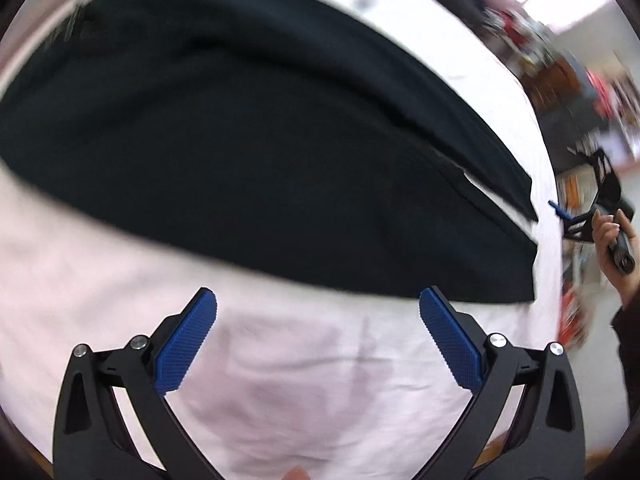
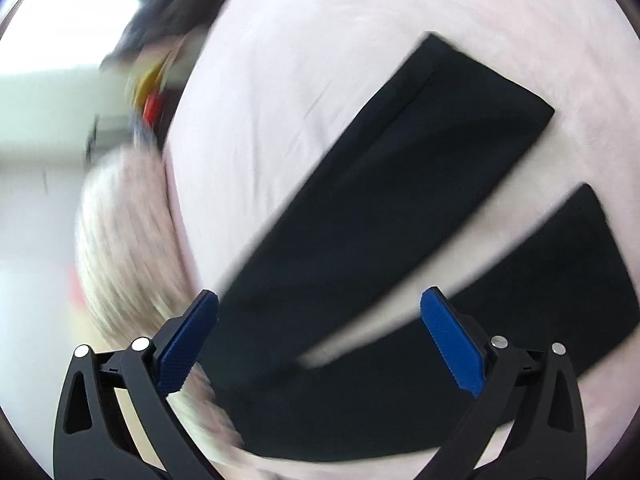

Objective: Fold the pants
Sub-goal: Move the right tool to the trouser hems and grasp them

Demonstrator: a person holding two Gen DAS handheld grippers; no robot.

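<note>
Black pants (image 1: 256, 152) lie flat on a pale pink sheet (image 1: 280, 380). In the left wrist view they stretch across the upper frame, beyond my left gripper (image 1: 318, 300), which is open and empty above bare sheet. In the right wrist view the two legs (image 2: 400, 184) spread apart in a V, one pointing up right, the other (image 2: 540, 288) to the right. My right gripper (image 2: 319, 300) is open and empty over the crotch area. The right gripper also shows at the right edge of the left wrist view (image 1: 592, 216), held by a hand. Both views are motion-blurred.
The sheet's edge (image 2: 132, 248) hangs down at the left of the right wrist view. Blurred colourful clutter (image 1: 560, 72) lies beyond the sheet at upper right in the left wrist view, and dark and yellow-red items (image 2: 152, 80) at upper left in the right wrist view.
</note>
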